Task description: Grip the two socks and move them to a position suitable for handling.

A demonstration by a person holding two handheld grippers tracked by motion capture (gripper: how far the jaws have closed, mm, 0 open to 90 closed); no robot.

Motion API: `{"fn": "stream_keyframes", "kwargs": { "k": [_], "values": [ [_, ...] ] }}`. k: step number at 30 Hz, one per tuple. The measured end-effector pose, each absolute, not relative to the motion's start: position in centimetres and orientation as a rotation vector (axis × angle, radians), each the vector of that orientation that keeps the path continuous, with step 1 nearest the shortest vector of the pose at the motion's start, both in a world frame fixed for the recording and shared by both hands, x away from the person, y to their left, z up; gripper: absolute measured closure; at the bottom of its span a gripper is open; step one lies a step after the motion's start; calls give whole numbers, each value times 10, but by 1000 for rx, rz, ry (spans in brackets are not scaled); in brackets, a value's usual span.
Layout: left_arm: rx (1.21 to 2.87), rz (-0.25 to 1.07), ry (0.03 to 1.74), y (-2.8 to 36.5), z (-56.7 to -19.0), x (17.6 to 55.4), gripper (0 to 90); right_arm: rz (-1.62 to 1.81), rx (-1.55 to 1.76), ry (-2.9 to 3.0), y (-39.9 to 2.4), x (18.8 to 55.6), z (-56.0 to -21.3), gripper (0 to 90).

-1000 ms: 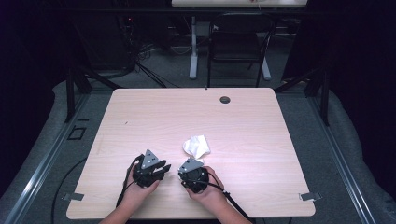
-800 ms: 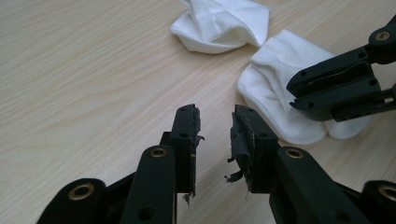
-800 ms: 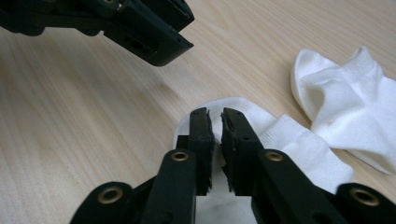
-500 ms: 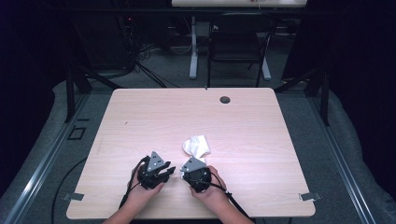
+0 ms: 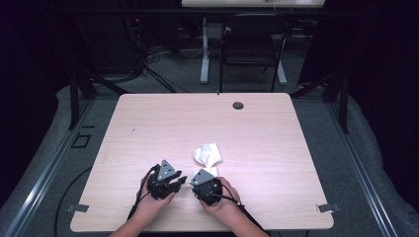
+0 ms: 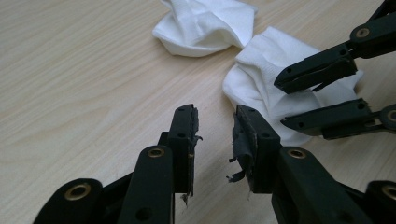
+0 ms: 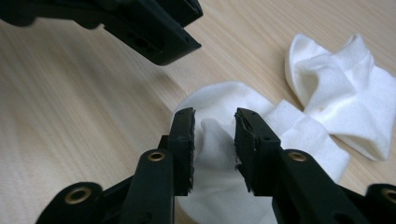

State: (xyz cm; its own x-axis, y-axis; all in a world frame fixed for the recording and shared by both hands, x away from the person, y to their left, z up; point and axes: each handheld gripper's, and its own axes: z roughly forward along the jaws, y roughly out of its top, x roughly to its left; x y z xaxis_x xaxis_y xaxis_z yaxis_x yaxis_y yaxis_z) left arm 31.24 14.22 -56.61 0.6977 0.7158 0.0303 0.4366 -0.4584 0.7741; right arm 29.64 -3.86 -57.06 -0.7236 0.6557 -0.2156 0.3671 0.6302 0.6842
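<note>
Two white socks lie crumpled together on the pale wood table [image 5: 276, 128], seen as one white heap [image 5: 207, 154] from above. My right gripper [image 5: 210, 173] reaches into the nearer sock [image 7: 299, 135]. Its jaws have just been opening, and a raised fold of that sock stands between its pads [image 7: 214, 135] without being pinched. The second sock [image 7: 345, 93] lies just beyond. My left gripper [image 5: 179, 180] is open over bare wood [image 6: 215, 135], empty, a short way left of the nearer sock [image 6: 261, 74]. The right gripper [image 6: 299, 98] shows beside it, and the far sock [image 6: 205, 23] behind.
Both hands rest near the table's front edge. A round cable hole [image 5: 238, 105] sits at the table's back edge. Behind the table stand a dark chair [image 5: 252, 44] and a white desk leg [image 5: 204, 49]. Metal rails [image 5: 44, 168] run along the floor.
</note>
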Motion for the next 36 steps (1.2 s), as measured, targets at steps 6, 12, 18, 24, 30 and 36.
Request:
{"fn": "stream_keyframes", "kwargs": {
  "k": [6,12,18,24,30,36],
  "values": [
    [2120,449,869,140,-566,311,679,915,881,2405,-43,297,-566,876],
    [2114,441,866,138,-566,310,669,995,939,2377,-47,295,-557,879],
    [2113,430,853,135,-565,308,665,1063,965,2345,-51,292,-545,880],
    [2128,407,829,129,-567,306,699,1118,999,2312,-57,290,-539,880],
    [2161,411,803,120,-572,306,785,1134,1002,2301,-63,289,-534,879],
    [2202,420,787,117,-577,307,878,1153,1006,2280,-71,288,-529,879]
  ]
}}
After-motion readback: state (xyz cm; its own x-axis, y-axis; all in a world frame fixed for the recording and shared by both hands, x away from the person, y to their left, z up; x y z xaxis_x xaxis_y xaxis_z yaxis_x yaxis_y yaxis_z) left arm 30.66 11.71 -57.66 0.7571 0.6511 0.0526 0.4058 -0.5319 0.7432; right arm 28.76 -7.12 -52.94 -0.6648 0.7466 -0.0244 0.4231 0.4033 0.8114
